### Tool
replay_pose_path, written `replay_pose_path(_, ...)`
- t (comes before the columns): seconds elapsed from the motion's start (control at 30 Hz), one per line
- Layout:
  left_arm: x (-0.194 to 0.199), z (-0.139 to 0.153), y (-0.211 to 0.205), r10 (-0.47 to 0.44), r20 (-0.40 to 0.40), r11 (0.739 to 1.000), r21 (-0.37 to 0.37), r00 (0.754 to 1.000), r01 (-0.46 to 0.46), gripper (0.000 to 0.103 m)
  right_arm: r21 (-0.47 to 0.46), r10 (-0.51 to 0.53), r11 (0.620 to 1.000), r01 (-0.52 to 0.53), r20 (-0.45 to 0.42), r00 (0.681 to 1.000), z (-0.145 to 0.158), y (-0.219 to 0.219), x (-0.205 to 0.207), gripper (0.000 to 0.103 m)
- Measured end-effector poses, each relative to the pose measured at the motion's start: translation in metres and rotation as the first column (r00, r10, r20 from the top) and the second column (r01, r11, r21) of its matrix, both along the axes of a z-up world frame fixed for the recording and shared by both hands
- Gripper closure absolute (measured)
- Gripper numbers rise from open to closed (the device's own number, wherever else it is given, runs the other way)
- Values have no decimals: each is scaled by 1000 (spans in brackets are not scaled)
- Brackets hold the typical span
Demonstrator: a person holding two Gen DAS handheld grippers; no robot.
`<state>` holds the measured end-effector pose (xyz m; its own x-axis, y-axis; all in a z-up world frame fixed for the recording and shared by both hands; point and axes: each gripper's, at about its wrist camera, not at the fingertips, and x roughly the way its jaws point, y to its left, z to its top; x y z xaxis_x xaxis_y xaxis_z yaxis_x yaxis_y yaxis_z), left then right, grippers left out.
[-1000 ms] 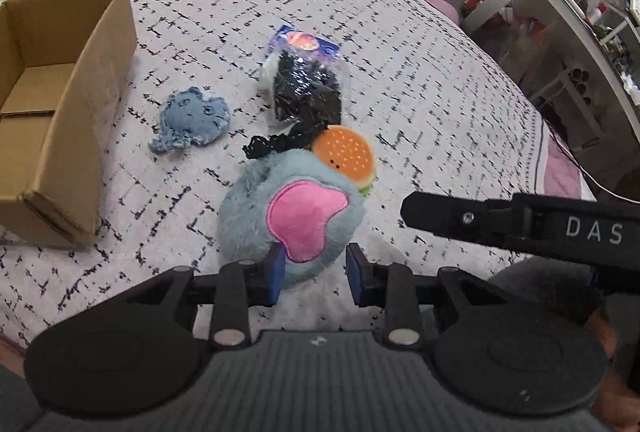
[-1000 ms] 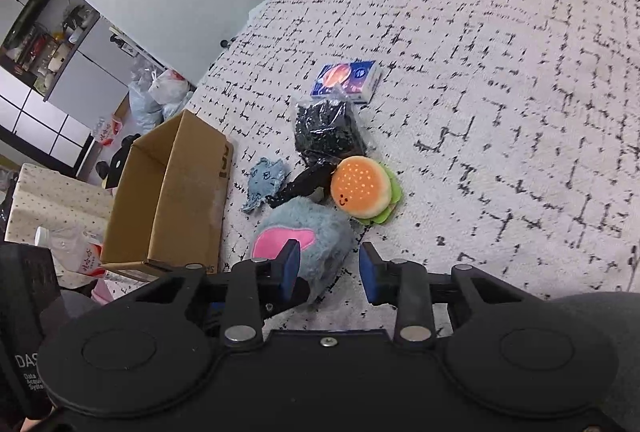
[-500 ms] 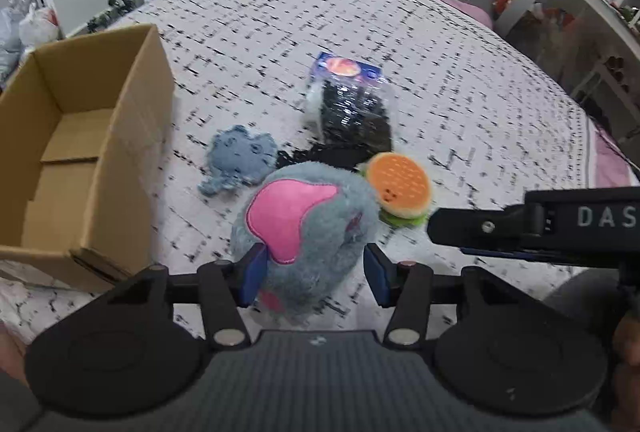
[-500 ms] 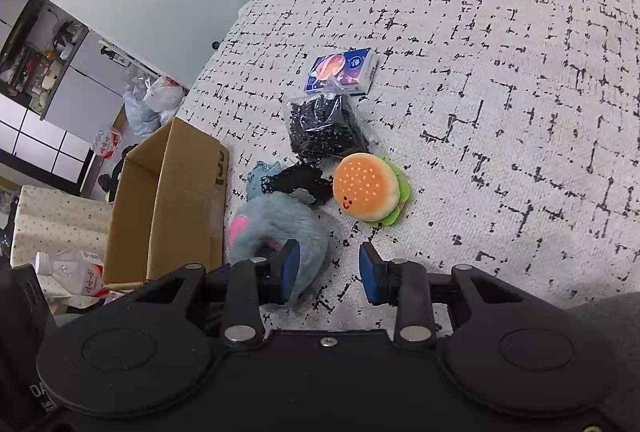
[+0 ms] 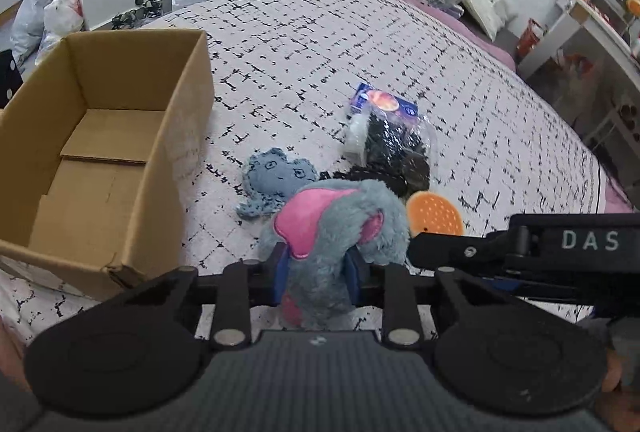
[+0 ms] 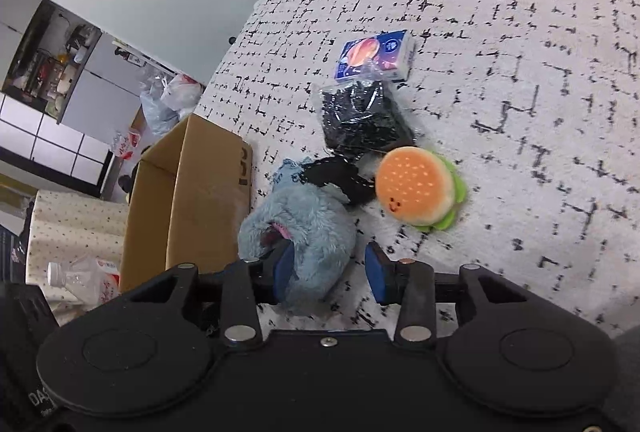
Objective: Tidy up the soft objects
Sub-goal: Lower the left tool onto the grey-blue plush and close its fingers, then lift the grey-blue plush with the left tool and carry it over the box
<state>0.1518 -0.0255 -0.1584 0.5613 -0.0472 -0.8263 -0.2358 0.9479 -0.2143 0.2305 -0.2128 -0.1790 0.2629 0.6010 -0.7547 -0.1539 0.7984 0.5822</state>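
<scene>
My left gripper (image 5: 318, 276) is shut on a grey-blue plush elephant with pink ears (image 5: 340, 224) and holds it above the bed; the plush also shows in the right wrist view (image 6: 304, 232). My right gripper (image 6: 330, 276) is open and empty beside it. A burger plush (image 6: 418, 191) lies on the bed, partly hidden in the left wrist view (image 5: 434, 216). A small flat blue plush (image 5: 276, 179) lies near an open, empty cardboard box (image 5: 100, 151), which stands to the left (image 6: 192, 199).
A clear bag of black items (image 5: 394, 151) and a blue printed packet (image 5: 382, 103) lie behind the plushes on the patterned bedspread (image 5: 480, 111). Shelves and clutter stand past the right edge of the bed. A plastic bottle (image 6: 84, 280) lies beyond the box.
My left gripper closed on the plush elephant and lifted it off the bed, toward the left. The right gripper stayed open and kept its place.
</scene>
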Motion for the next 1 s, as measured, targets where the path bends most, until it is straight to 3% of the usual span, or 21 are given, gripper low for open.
replay_pose_path(0.47,0,-7,29,82,-7,988,-134,997,-82,77,30,-27,999,29,-83,996,-30,24,13,63)
replay_pose_path(0.53,0,-8,31,92,-5,985,-144,996,-92,77,39,-27,999,31,-90,996,-32,26,14,69)
replay_pose_path(0.57,0,-8,32,95,-4,984,-151,995,-95,77,50,-24,998,28,-90,996,-32,27,14,77)
replay_pose_path(0.7,-1,-7,34,100,-5,980,-172,995,-99,78,34,-21,999,23,-40,999,-25,27,8,82)
replay_pose_path(1.0,-8,14,30,60,25,981,-189,998,-55,78,45,-48,998,47,30,998,-1,17,-7,83)
